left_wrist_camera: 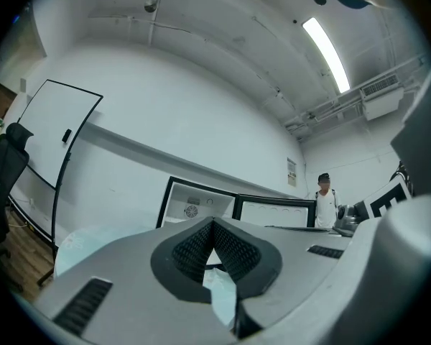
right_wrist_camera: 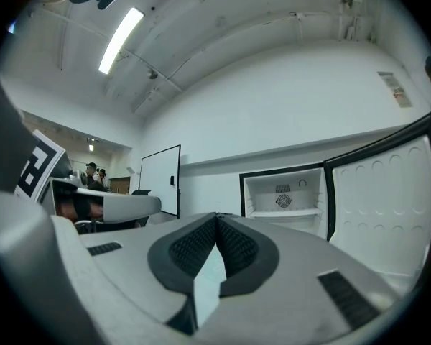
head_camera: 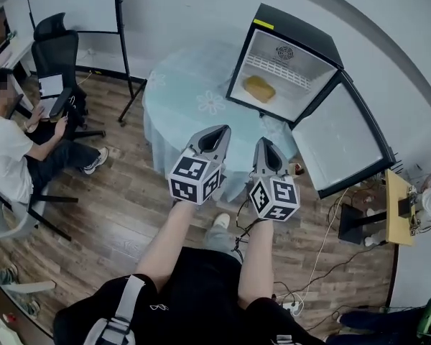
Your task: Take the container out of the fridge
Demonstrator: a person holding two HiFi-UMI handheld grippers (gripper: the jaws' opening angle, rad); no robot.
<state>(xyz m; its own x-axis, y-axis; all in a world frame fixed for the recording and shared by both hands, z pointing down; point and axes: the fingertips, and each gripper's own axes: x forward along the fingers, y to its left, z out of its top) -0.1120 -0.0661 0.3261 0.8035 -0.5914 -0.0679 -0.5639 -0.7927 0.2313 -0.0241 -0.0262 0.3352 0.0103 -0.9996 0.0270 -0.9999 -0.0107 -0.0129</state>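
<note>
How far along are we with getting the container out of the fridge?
Done: the fridge door stands open. In hand: nothing; left gripper and right gripper are shut and empty, short of the fridge. Left: the yellow container sits on the shelf inside; reach in, grip it, bring it out.

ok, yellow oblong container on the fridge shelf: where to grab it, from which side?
Likely by the two ends of the yellow oblong container, spanning its length, coming level through the open front of the black mini fridge. Its long side faces the opening on the white shelf; walls block other sides, the door is swung clear.
</note>
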